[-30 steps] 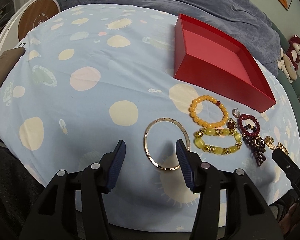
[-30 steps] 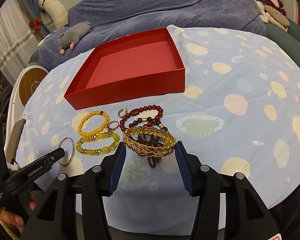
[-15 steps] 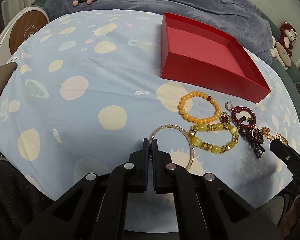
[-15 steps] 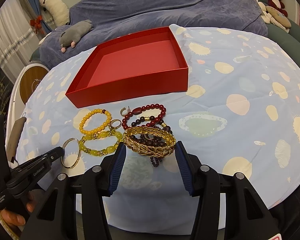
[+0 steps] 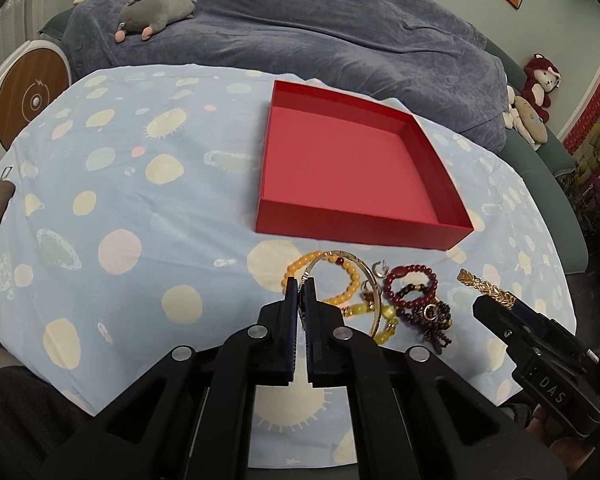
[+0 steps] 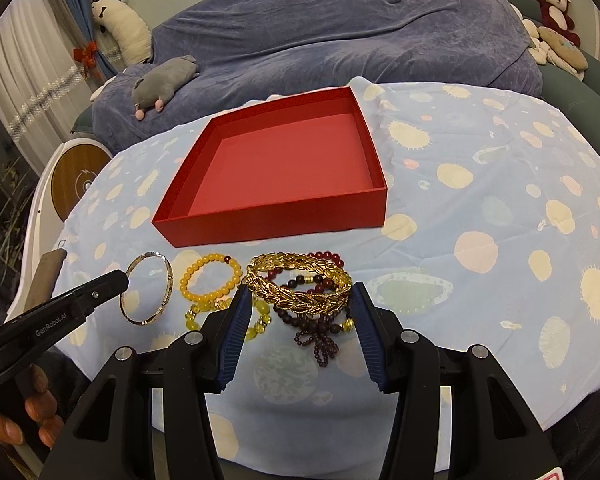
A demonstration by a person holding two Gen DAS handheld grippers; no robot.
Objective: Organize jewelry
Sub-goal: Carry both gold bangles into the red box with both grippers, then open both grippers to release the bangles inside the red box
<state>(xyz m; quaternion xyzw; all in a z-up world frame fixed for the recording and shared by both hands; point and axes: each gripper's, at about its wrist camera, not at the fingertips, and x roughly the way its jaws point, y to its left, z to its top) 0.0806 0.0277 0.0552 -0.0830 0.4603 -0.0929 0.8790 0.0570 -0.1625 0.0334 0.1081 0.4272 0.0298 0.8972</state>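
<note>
The thin gold bangle, flat on the tabletop a second ago, is now lifted in the closed left tongs, and the right tongs grip the leaf bracelet, so both can go to the empty red box.

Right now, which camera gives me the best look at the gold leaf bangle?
The right wrist view: the gold leaf bangle shows whole, held up between the right gripper fingers, above the dark beaded bracelets. The left wrist view shows only a short stretch of its leaf links poking past that gripper's tip.
</note>
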